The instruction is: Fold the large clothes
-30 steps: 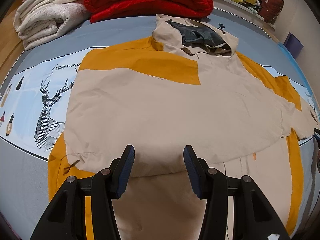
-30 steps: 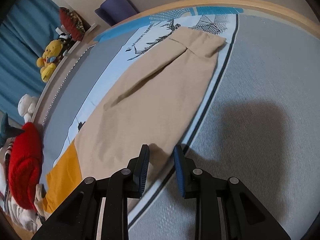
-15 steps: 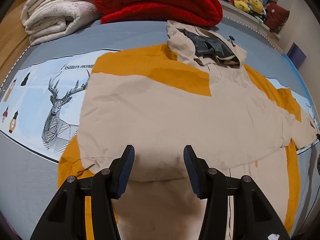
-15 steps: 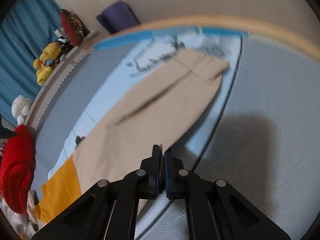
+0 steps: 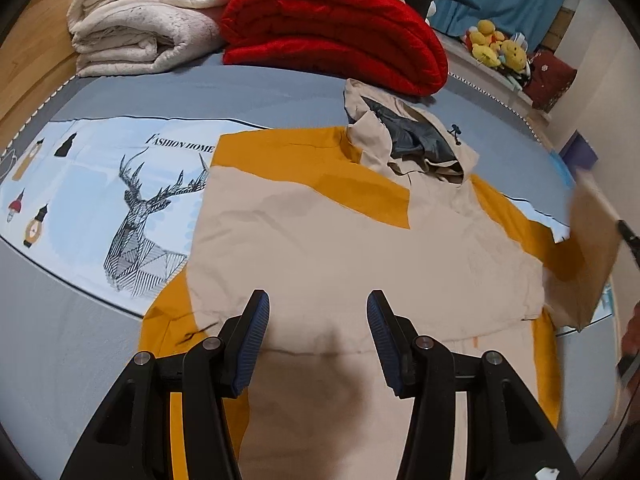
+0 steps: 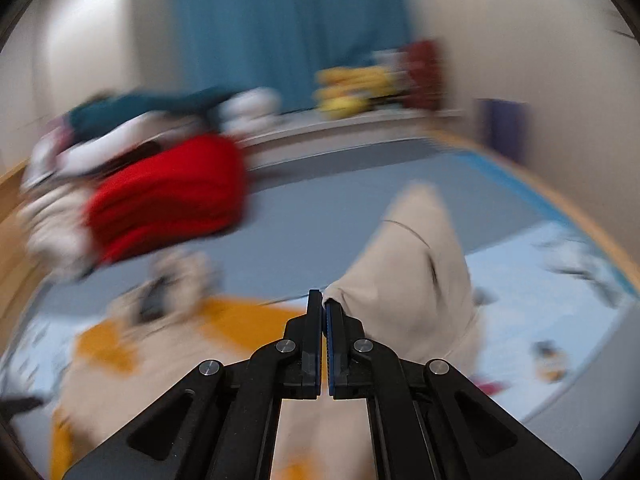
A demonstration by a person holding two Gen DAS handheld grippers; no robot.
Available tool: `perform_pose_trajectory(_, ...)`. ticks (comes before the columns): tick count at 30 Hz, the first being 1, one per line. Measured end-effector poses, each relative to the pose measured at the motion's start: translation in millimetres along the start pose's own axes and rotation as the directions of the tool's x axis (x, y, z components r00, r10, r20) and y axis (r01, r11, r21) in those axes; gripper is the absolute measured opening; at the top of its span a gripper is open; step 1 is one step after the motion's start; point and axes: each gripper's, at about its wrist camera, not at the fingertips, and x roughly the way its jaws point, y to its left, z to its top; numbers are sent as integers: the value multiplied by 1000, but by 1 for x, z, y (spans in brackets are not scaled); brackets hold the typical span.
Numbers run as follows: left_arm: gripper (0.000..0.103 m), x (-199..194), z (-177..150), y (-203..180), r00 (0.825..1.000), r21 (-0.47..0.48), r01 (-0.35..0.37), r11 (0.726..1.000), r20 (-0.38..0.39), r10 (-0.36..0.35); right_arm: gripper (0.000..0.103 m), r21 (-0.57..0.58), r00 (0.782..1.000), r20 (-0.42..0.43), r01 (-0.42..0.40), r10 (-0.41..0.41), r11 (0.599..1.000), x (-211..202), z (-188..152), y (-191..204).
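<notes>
Sleeve fold in progress, right side.
My right gripper (image 6: 324, 304) pinched the jacket sleeve (image 6: 416, 264); left gripper (image 5: 318, 316) fingers wide, idle. Thin pinch could slip mid-swing.

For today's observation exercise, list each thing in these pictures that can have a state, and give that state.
Jacket: spread flat on the bed, left sleeve folded across the body.
Right sleeve: lifted off the bed.
Right gripper: shut on the sleeve edge.
Left gripper: open, holding nothing.
Red blanket: folded.
White blanket: folded.
</notes>
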Motion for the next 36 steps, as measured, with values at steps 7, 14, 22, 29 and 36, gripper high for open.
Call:
perform_pose_trajectory(7,47,-20,-11,5,998,-41,63,997,-9,-63,11,-165,928,-259,-314,266,935,6,-77,139)
perform_pose_trajectory(14,47,-29,-14,0,997,-45,81,996,5,-81,12,-5,960,-207,-195,190,981,-38,-70,112)
perform_pose_trajectory(22,45,-19,-9,0,999,-64,47,997,6,-46,23,240,970,-200,-88,138,967,-59,-93,80)
perform_pose_trajectory(29,45,0,-9,-18,999,0,32,999,-28,-32,23,302,908,-377,-65,181,951,23,-123,70)
perform_pose_trajectory(36,45,9,-8,-17,998,15,34,999,-51,-33,26,289,877,-441,-64,192,955,60,-132,71)
